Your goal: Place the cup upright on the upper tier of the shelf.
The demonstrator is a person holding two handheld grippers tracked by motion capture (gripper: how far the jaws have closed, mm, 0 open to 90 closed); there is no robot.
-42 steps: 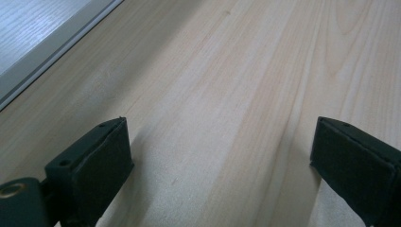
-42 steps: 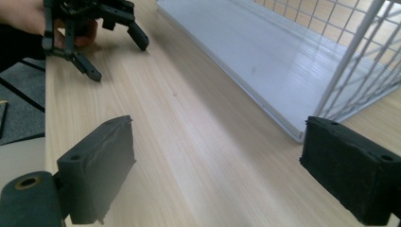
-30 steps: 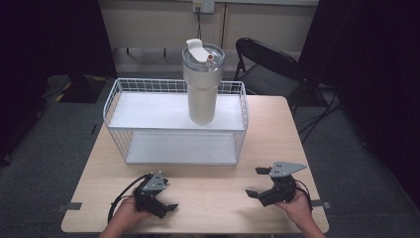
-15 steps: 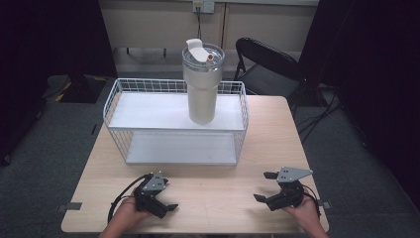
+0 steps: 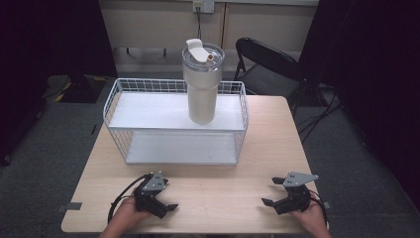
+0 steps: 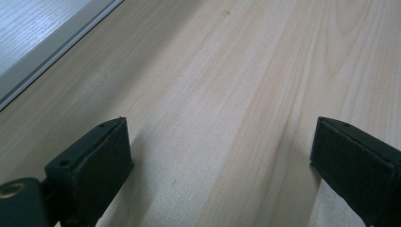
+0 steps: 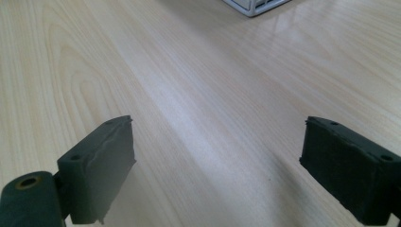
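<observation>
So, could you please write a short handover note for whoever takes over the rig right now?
Left gripper: open, holding nothing, low over the near left of the table.
Right gripper: open, holding nothing, at the near right.
Tumbler: upright with its lid on, standing on the top shelf of the white wire rack, towards its right side. The lower shelf holds nothing.
Done: nothing gripped so far.
Left: probably reach forward to the tumbler; both grippers are well short of the rack.

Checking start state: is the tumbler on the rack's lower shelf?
No, the tumbler stands upright on the top shelf of the wire rack.
</observation>
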